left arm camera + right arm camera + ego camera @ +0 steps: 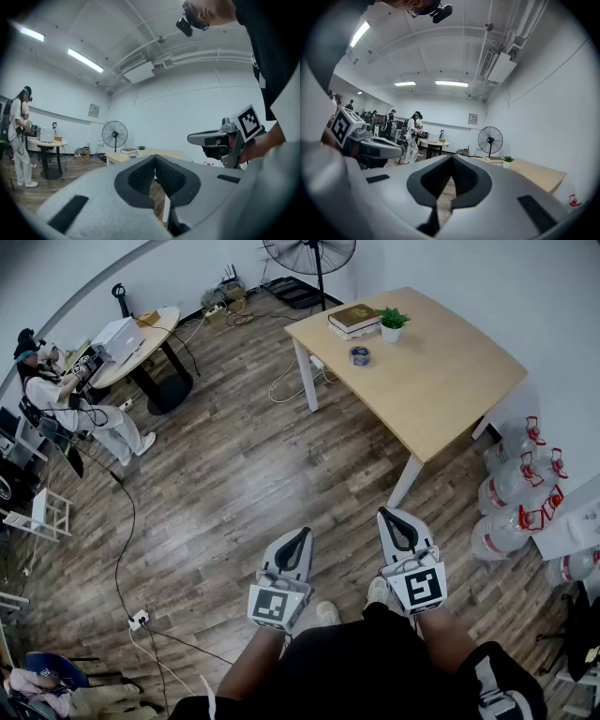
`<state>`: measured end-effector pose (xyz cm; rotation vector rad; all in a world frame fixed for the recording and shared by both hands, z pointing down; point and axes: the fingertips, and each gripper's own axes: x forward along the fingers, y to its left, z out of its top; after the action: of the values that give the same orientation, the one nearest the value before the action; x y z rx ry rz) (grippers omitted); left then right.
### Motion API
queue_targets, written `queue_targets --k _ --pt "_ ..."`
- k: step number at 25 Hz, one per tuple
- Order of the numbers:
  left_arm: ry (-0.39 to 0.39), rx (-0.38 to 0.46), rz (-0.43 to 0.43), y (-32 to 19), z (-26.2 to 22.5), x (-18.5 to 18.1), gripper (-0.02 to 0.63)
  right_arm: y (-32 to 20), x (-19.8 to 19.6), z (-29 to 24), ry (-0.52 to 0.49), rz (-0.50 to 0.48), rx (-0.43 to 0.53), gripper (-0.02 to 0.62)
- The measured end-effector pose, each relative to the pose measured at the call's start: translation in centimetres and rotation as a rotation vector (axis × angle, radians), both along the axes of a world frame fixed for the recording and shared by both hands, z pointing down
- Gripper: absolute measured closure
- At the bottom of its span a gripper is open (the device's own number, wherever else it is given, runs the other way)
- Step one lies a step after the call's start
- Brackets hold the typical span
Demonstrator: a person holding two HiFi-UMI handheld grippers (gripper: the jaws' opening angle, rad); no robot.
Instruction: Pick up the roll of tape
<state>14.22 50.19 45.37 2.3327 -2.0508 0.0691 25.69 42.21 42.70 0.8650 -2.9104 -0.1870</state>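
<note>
The roll of tape [359, 355] lies on the light wooden table [441, 381] at the far side of the room, near its left edge. My left gripper [298, 536] and right gripper [393, 515] are held level side by side over the wooden floor, well short of the table. Both sets of jaws are shut with tips touching and nothing between them. In the left gripper view my left gripper [155, 158] points toward the table [140, 155], with the right gripper [190, 138] beside it. In the right gripper view my right gripper [452, 158] also stands shut.
Two books [353, 320] and a small potted plant [392, 324] stand on the table behind the tape. A floor fan [310, 253] is behind the table. Water bottles [518, 493] crowd the right. A person [66, 395] stands at a round table [136, 343] far left. Cables [127, 549] cross the floor.
</note>
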Motion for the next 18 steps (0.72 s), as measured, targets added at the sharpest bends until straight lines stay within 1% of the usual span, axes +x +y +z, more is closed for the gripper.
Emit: queue_targets --k 5,8,13,18 --pt "0.001 0.004 0.002 0.4 -0.5 0.3 0.600 0.0 -0.3 -0.2 -0.011 0.009 -0.005 0.603" --pt "-0.009 0.010 0.003 0.6 -0.4 -0.3 0.601 0.0 -0.4 -0.5 -0.016 0.017 0.003 0.603" --pt "0.001 0.017 0.006 0.9 -0.8 -1.7 0.601 0.0 -0.6 -1.3 -0.066 0.049 0.007 0.601" --pt "0.001 0.019 0.025 1.1 -1.0 -2.8 0.601 0.3 -1.4 -1.0 -0.074 0.064 -0.007 0.601"
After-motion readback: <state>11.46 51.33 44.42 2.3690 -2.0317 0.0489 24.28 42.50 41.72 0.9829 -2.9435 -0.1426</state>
